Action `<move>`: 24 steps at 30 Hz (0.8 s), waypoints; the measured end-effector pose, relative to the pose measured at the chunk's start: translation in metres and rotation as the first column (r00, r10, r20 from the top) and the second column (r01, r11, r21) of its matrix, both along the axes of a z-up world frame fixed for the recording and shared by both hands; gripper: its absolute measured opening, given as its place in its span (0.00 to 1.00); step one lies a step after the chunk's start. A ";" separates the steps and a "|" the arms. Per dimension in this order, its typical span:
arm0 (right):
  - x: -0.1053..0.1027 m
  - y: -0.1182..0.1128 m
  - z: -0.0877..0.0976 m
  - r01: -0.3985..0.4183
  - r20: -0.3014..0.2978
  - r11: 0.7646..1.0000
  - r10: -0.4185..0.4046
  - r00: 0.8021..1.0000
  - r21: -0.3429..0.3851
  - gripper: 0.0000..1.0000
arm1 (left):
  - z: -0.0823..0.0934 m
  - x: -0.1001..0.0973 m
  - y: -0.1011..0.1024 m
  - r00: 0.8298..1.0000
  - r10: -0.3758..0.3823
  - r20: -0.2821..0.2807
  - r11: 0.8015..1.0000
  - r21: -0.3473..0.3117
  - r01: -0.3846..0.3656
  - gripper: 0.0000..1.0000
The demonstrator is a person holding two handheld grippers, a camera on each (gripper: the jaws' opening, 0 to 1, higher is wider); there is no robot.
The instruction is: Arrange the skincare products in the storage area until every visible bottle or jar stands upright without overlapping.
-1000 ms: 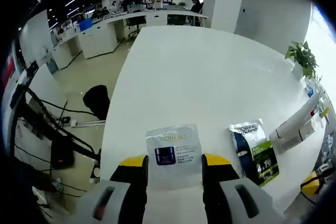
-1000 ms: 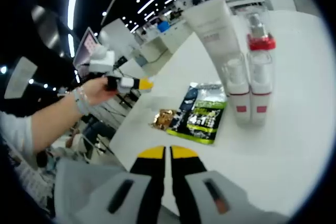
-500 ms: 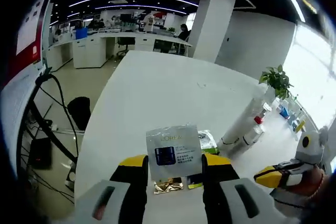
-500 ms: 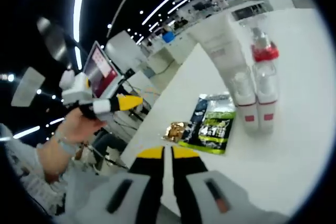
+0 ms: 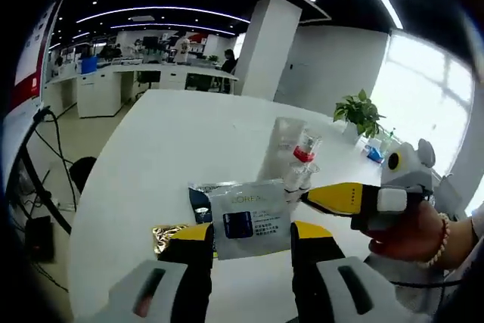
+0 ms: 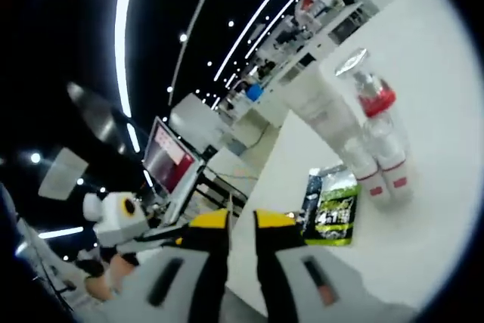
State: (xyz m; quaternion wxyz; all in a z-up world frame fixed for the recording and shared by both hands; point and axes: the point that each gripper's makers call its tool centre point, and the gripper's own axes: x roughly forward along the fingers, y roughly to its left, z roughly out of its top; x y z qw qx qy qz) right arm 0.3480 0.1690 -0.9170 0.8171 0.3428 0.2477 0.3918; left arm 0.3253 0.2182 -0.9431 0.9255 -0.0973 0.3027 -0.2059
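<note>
The left claw (image 5: pixel 251 234) is clenched on one silver sachet (image 5: pixel 248 215), judged light, thin, limp and slick, so best pinched flat at its lower edge as now. The right claw (image 6: pixel 241 222) holds nothing, jaws a slit apart, and hangs over the surface (image 6: pixel 423 209) edge. Beyond it at 2 o'clock lie one green sachet (image 6: pixel 331 217), then two red-banded bottles (image 6: pixel 382 158) and one white tube (image 6: pixel 321 107), upright and touching; judged rigid, tippable, best gripped mid-body.
</note>
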 end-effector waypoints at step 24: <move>-0.011 0.007 -0.011 -0.073 -0.094 0.997 0.075 0.993 0.022 0.00 | -0.001 -0.009 -0.024 0.987 -0.147 0.058 0.989 -0.002 0.147 0.42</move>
